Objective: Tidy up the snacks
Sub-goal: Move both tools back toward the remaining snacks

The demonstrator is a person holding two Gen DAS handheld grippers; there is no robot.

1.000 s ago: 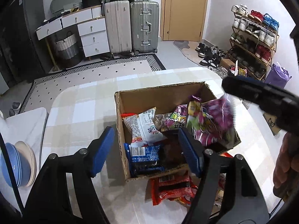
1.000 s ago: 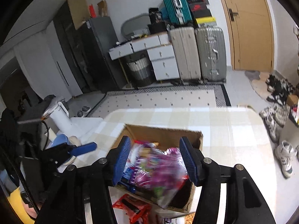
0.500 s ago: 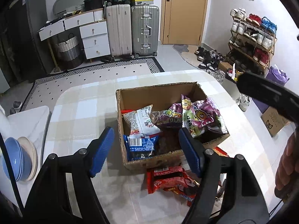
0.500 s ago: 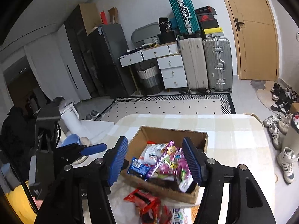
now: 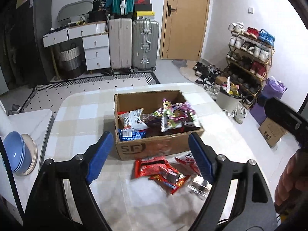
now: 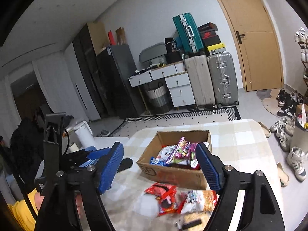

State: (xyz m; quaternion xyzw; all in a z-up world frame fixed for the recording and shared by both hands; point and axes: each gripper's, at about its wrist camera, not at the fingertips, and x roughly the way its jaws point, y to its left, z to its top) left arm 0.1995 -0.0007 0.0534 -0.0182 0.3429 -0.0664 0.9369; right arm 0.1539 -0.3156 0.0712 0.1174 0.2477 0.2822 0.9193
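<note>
Both tools hang over a checked counter (image 5: 80, 115), the left tool (image 5: 150, 157) and right tool (image 6: 159, 169) each with jaws opening and nothing between them. Just beyond sits the cardboard box (image 5: 154, 146) holding snack bags (image 5: 173, 115); red packets (image 5: 161, 171) lie loose on the counter beside its near wall. Stacked bowls (image 5: 17, 154) rest well off to the left.

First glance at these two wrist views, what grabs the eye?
The open brown cardboard box mid-table, stuffed with bright snack packets, a purple-and-green bag on top. Just in front of it, loose red foil snack packs lie on the checked tablecloth. Framing each view, the blue-padded left hand-held gripper and right hand-held gripper are opening, with nothing between their pads.
</note>
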